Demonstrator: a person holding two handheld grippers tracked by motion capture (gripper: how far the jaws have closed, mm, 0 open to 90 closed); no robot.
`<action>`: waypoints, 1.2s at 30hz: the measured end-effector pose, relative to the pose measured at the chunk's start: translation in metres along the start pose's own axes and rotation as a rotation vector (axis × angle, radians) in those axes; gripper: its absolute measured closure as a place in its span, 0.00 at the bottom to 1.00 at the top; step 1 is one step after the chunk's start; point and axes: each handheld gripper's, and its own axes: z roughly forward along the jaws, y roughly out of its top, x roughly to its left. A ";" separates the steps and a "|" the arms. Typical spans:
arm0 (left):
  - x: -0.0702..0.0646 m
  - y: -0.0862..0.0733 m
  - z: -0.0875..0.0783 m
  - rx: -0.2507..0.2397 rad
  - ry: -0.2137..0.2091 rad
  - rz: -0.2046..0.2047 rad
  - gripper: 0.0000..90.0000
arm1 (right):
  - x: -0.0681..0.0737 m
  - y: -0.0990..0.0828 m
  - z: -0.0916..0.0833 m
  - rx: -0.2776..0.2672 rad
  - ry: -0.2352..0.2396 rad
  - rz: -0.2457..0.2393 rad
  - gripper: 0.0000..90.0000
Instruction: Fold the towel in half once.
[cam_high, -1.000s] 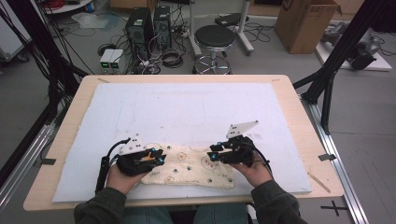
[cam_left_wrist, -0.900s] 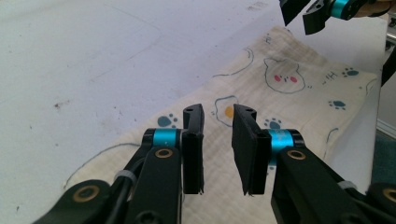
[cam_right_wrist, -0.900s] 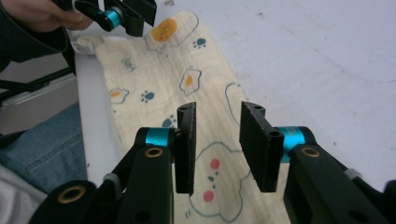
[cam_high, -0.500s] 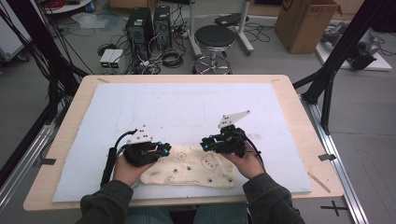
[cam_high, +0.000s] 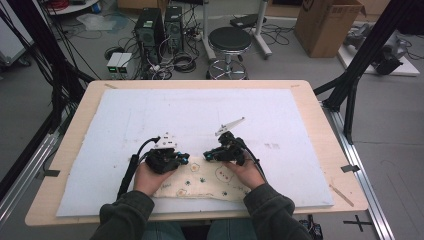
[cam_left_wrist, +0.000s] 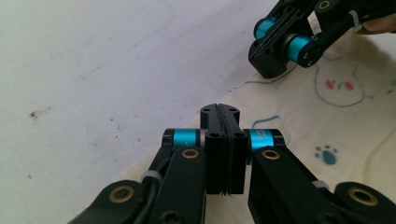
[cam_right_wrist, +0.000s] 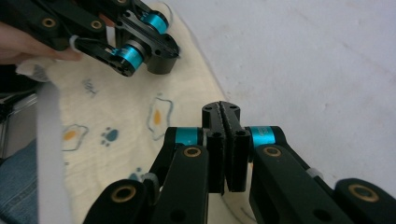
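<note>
We held the left gripper (cam_high: 186, 160) and the right gripper (cam_high: 206, 156), jaws pressed together, clamped on the far edge of the cream printed cloth (cam_high: 205, 182), near the white mat's (cam_high: 200, 115) front edge.

Grey floor with cable tangles (cam_high: 170, 60), a black stool (cam_high: 229, 39), computer towers (cam_high: 159, 22), a cardboard box (cam_high: 327, 22).

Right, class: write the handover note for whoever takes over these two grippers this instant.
Left gripper: jaws shut at the far edge of the cream printed cloth; whether it pinches cloth is unclear.
Right gripper: jaws shut at the same edge, close beside the left.
Cloth lies flat at the near edge of the white foam mat, between the hands.
Done: both grippers at the far edge.
Left: probably lift or fold it.
</note>
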 end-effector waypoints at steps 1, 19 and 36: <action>0.001 -0.001 0.002 0.008 0.004 -0.006 0.98 | -0.002 -0.001 0.003 0.014 -0.006 0.007 0.99; 0.016 -0.016 -0.006 0.069 0.078 -0.015 0.98 | -0.017 -0.030 -0.017 0.024 -0.064 0.043 0.98; 0.024 -0.032 -0.023 0.045 0.098 -0.044 0.97 | -0.036 -0.075 -0.068 -0.019 -0.145 0.099 0.96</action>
